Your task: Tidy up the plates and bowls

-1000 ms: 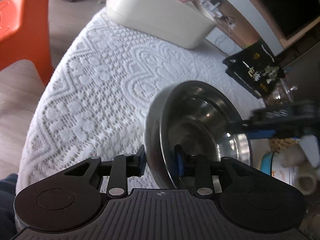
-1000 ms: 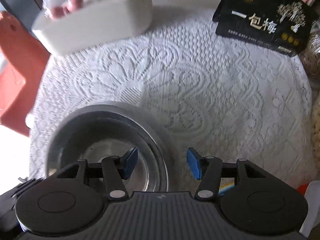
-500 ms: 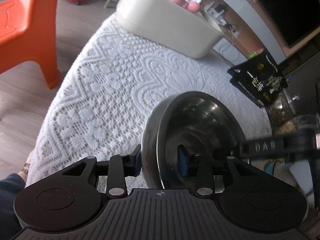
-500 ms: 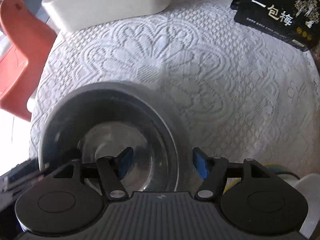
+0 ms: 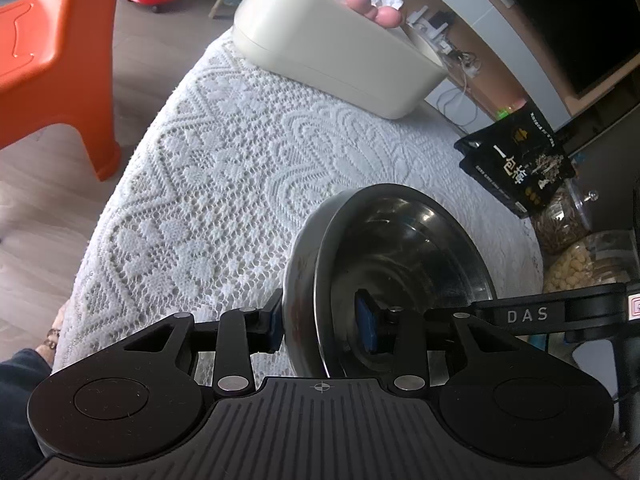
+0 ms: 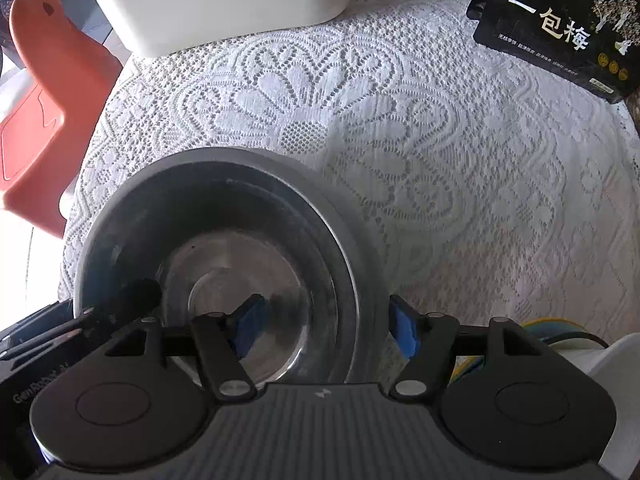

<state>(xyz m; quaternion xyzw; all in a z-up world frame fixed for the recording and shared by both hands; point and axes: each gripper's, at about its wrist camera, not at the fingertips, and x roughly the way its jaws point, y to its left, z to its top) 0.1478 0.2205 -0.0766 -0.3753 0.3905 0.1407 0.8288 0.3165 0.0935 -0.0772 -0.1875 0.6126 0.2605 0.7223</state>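
While the left gripper (image 5: 322,326) clamps the near wall of a steel bowl (image 5: 404,264), one blue pad presses the outside and the other sits inside the rim. The bowl is tilted on its side in that view, over the near part of a round table covered with a white lace cloth (image 5: 240,184).

From the right wrist view, the same steel bowl (image 6: 224,272) fills the lower left, and the right gripper (image 6: 326,330) straddles its right-hand rim with its fingers apart: the left pad (image 6: 248,324) is over the bowl's inside, the right pad (image 6: 404,332) just outside the wall. Whether either pad touches the metal cannot be told.

At the far edge of the lace cloth (image 6: 440,152) stand a cream container (image 6: 224,4) and a black packet (image 6: 560,28) with white lettering. An orange chair (image 5: 60,60) stands beside the table.
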